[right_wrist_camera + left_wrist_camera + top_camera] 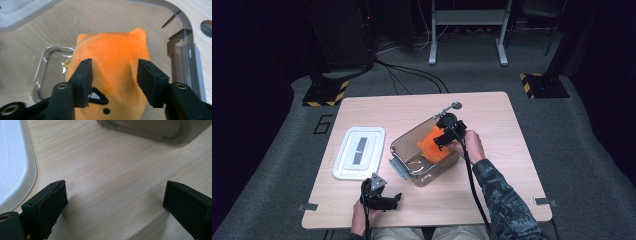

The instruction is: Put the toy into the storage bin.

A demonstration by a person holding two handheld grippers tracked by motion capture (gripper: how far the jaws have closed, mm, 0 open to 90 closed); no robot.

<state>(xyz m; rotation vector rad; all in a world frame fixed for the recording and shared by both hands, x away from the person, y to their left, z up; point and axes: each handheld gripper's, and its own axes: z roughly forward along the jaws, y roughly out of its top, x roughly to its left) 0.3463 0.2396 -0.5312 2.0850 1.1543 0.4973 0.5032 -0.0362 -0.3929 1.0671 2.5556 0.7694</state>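
An orange plush toy (431, 146) (112, 55) with black stitched marks sits partly inside a clear plastic box (404, 142) (180, 47) in the middle of the table. My right gripper (441, 142) (113, 75) reaches into the box from its far right side, and its two black jaws press into the toy's flanks. Near the table's front edge my left gripper (396, 201) (115, 197) hovers low over bare wood, jaws wide apart with nothing between them. The box's near wall (150, 130) shows ahead of it.
A white lid (359, 152) (12, 165) lies flat to the left of the box. A small metal spoon-like object (453, 106) (207, 25) rests by the box's far corner. The box has a grey latch (398, 167) on its near left end.
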